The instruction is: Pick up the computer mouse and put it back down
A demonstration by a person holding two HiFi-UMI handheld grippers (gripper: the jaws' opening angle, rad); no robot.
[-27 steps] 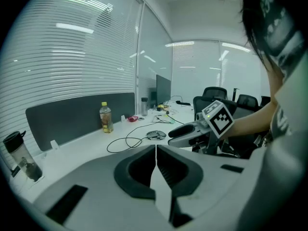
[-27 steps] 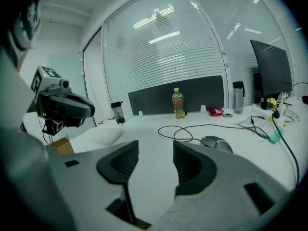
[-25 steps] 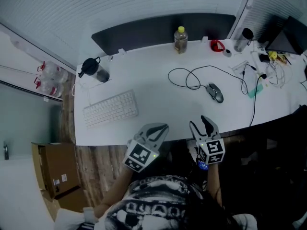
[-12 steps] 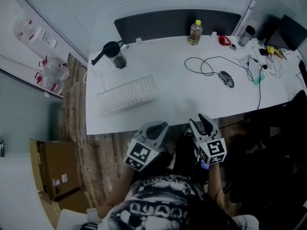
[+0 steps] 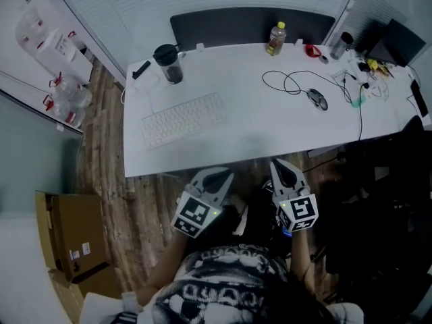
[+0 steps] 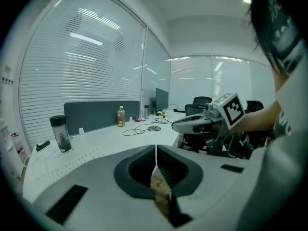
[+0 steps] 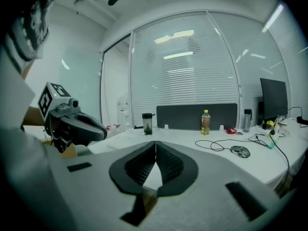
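The dark grey computer mouse (image 5: 318,99) lies on the right half of the white desk (image 5: 243,133), its black cable looped behind it; it also shows small in the left gripper view (image 6: 154,128) and in the right gripper view (image 7: 240,151). Both grippers hang short of the desk's front edge, over the floor and well away from the mouse. My left gripper (image 5: 223,176) (image 6: 156,148) is shut with nothing in it. My right gripper (image 5: 280,166) (image 7: 155,143) has just been closing and now stands shut, holding nothing.
A white keyboard (image 5: 182,119) lies at the desk's left, with a black tumbler (image 5: 169,63) behind it. A yellow-capped bottle (image 5: 275,38) stands by the dark divider panel (image 5: 250,25). Cables and small items crowd the far right corner. A cardboard box (image 5: 71,238) sits on the floor at left.
Both grippers have drawn back from the desk, which now lies farther ahead of them. The right gripper's jaws, open before, have come together. The mouse has not moved on the desk.
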